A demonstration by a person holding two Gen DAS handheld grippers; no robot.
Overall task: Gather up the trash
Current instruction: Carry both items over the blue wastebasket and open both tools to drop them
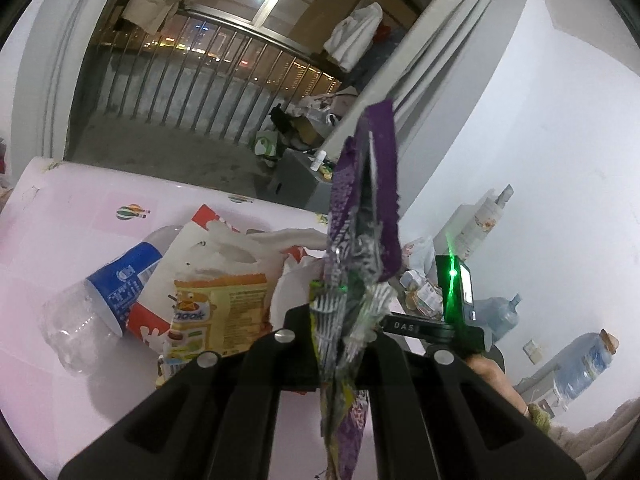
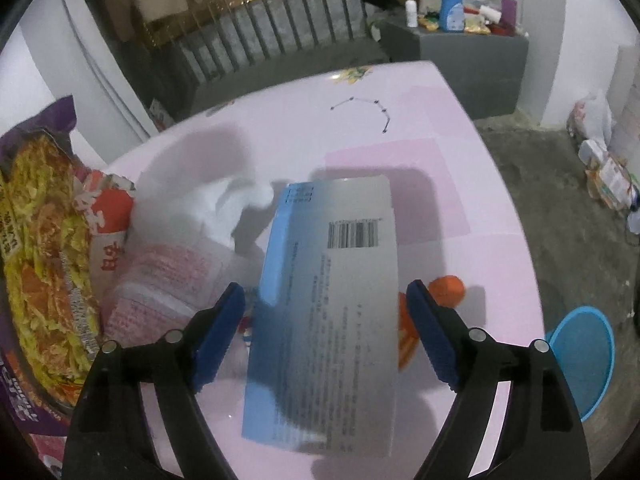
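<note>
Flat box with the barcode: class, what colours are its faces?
Grey face, blue side on the flat box; right wrist view.

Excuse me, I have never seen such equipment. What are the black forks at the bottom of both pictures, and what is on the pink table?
They are hand-held grippers; a person carries one in each hand, each with a fisheye camera looking along its fingers. In the left camera's picture the left gripper is shut on a purple snack wrapper. Behind it a crushed plastic bottle and a yellow packet lie on the pink table. In the right camera's picture the right gripper is open around a blurred blue and grey box; its pads do not touch it.
</note>
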